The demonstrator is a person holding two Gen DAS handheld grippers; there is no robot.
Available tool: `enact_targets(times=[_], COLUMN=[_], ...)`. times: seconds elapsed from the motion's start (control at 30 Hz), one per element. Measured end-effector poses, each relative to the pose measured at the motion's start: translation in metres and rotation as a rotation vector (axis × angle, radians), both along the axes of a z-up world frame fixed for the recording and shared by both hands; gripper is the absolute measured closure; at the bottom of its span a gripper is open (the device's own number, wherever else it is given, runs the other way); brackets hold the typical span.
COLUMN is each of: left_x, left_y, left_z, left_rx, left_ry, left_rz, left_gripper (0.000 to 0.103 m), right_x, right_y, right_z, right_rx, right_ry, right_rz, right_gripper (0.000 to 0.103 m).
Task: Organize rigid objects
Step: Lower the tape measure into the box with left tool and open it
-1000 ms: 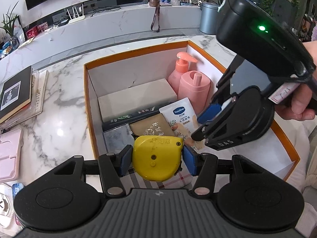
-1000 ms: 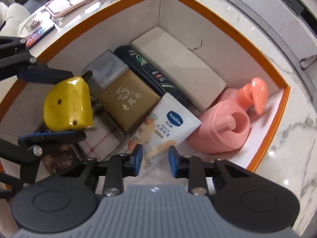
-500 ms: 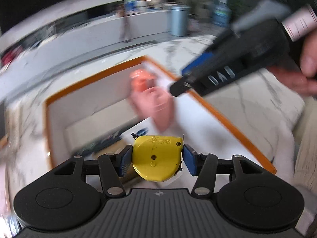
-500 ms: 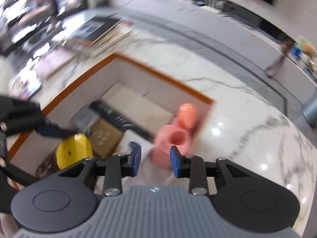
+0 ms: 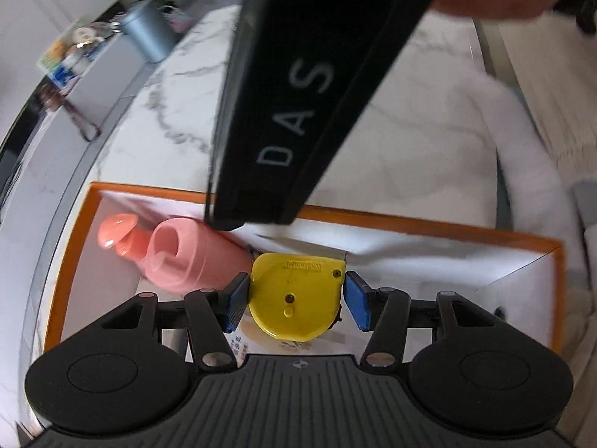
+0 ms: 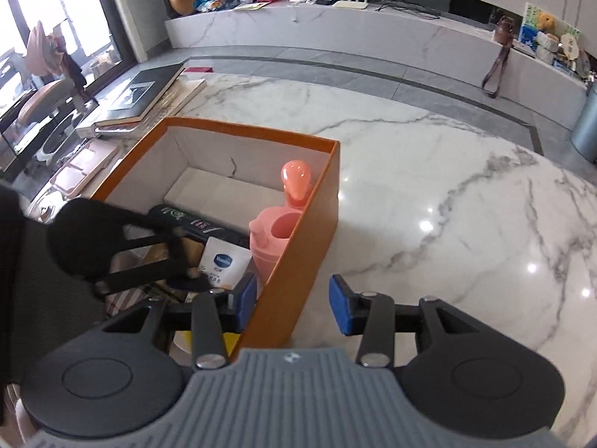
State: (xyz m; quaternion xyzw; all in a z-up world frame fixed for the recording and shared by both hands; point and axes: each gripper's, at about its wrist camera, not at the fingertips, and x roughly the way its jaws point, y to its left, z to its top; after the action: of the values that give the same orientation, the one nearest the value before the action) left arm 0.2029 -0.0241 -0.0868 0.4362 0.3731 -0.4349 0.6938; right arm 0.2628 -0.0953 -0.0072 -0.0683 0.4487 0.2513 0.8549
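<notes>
My left gripper (image 5: 295, 300) is shut on a yellow tape measure (image 5: 294, 293) and holds it inside the orange box (image 5: 410, 224), beside the pink pump bottle (image 5: 186, 254). My right gripper (image 6: 293, 304) is open and empty, its fingers astride the box's right wall (image 6: 298, 261). In the right wrist view the box holds the pink pump bottle (image 6: 283, 220), a white Vaseline tube (image 6: 224, 261), a dark tube (image 6: 194, 220) and a white flat box (image 6: 220, 194). The left gripper's body (image 6: 112, 246) covers the box's left part there.
The box stands on a white marble table (image 6: 447, 171). Books (image 6: 149, 93) and pink trays (image 6: 82, 168) lie left of it. The right gripper's black body (image 5: 317, 74) hangs over the box in the left wrist view. A grey bin (image 5: 145, 33) stands beyond the table.
The left gripper has swung right with the tape measure, toward the pink bottle's side of the box. The right gripper has lifted out, opened wider and now straddles the box's right wall.
</notes>
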Motion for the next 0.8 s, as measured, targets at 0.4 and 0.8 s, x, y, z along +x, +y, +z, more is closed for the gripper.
enact_targets(times=[0.4,0.8], left_x=[0.012,0.004], left_y=[-0.012,0.017], left_z=[-0.014,0.019], left_rx=[0.029,-0.137], left_ry=[-0.038,0.013], left_rz=[-0.030,0.299], left_gripper=[0.031,0.064], right_x=[0.000,-0.027], right_y=[-0.004,-0.006], right_z=[-0.004,0.020], right_rx=[0.010,-0.021], right_ry=[0.001,-0.043], right_rz=[0.002,-0.024], right_gripper=[0.053,0.053])
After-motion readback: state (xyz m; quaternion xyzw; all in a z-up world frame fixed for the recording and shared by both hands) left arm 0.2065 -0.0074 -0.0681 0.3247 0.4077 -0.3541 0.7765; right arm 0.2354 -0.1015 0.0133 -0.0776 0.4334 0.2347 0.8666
